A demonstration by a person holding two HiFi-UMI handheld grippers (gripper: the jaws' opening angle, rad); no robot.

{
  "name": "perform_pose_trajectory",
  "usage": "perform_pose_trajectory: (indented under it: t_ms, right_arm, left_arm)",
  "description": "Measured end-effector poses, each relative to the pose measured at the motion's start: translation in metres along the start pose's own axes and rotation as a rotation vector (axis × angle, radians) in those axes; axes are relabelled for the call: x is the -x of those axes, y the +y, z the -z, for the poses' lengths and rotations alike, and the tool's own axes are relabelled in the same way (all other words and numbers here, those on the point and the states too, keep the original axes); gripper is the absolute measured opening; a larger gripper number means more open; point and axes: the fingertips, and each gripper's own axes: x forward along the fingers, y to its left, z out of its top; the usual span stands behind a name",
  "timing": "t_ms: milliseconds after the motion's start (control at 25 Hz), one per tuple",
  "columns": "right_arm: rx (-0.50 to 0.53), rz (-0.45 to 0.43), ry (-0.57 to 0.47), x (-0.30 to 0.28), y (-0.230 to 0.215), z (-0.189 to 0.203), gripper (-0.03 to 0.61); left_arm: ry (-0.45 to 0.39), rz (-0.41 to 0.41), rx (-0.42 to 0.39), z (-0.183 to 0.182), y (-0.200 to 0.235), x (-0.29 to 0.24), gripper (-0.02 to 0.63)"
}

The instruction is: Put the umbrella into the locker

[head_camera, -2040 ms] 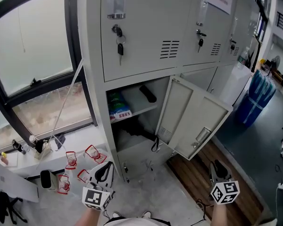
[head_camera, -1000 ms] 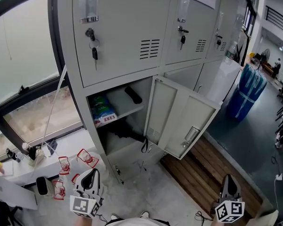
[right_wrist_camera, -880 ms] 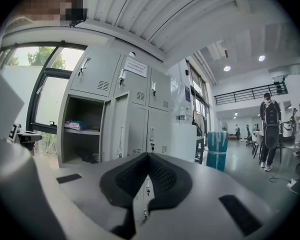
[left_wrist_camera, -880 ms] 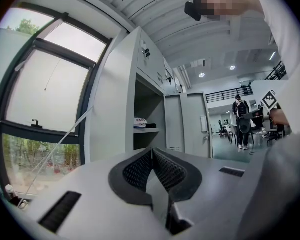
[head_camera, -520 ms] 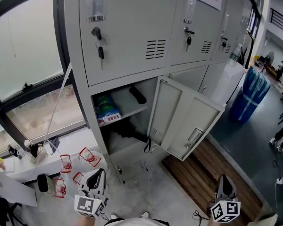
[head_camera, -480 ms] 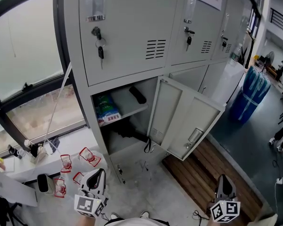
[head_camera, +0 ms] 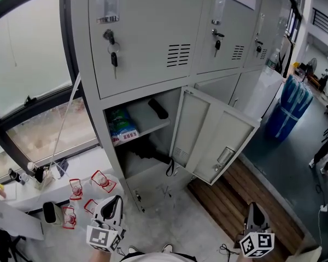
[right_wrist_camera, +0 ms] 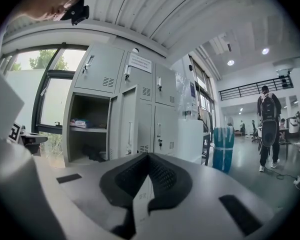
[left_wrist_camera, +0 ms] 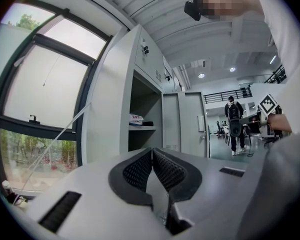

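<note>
The grey locker (head_camera: 142, 64) has its lower door (head_camera: 216, 135) swung open to the right. On its upper shelf lie a blue-green packet (head_camera: 122, 129) and a short black folded thing (head_camera: 158, 108) that looks like the umbrella. Below the shelf sits a dark shape (head_camera: 146, 150) with a strap (head_camera: 168, 169) hanging over the edge. My left gripper (head_camera: 110, 209) hovers low at the bottom left, jaws shut and empty (left_wrist_camera: 152, 156). My right gripper (head_camera: 255, 214) is at the bottom right, well back from the door, also shut on nothing (right_wrist_camera: 147, 159).
A window sill at the left carries several red-framed items (head_camera: 98, 182) and small clutter. Keys (head_camera: 113, 58) hang from the upper locker door. A blue bin (head_camera: 292, 105) stands right of the lockers, and wooden planks (head_camera: 235, 201) lie below the open door. A person (right_wrist_camera: 267, 129) stands far off.
The right gripper has drifted slightly left and lower in the head view. The left gripper has stayed put. Both remain shut, and the locker's contents are unchanged.
</note>
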Motion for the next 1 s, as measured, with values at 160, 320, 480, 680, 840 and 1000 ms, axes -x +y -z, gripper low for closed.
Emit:
perform_pose_trajectory:
  t_ms: [160, 320, 480, 680, 840, 1000]
  right_arm:
    - [-0.001, -0.002, 0.008, 0.002, 0.003, 0.003, 0.018]
    - [0.011, -0.008, 0.018, 0.004, 0.005, 0.005, 0.018]
    - [0.005, -0.009, 0.016, 0.006, 0.006, 0.006, 0.018]
    - [-0.001, -0.023, 0.020, 0.006, 0.011, 0.009, 0.018]
    - [0.017, -0.018, 0.051, 0.007, 0.013, 0.013, 0.017]
    - [0.011, -0.029, 0.057, 0.008, 0.015, 0.014, 0.017]
  left_arm:
    - [-0.005, 0.014, -0.002, -0.002, -0.003, -0.002, 0.028]
    - [0.001, 0.020, -0.001, 0.000, -0.005, -0.001, 0.028]
    - [0.000, 0.019, 0.002, 0.000, -0.005, 0.001, 0.028]
    - [0.006, 0.020, 0.003, 0.001, -0.006, 0.006, 0.028]
    - [0.004, 0.014, 0.004, 0.002, -0.005, 0.010, 0.028]
    - [0.005, 0.012, 0.008, 0.003, -0.005, 0.012, 0.028]
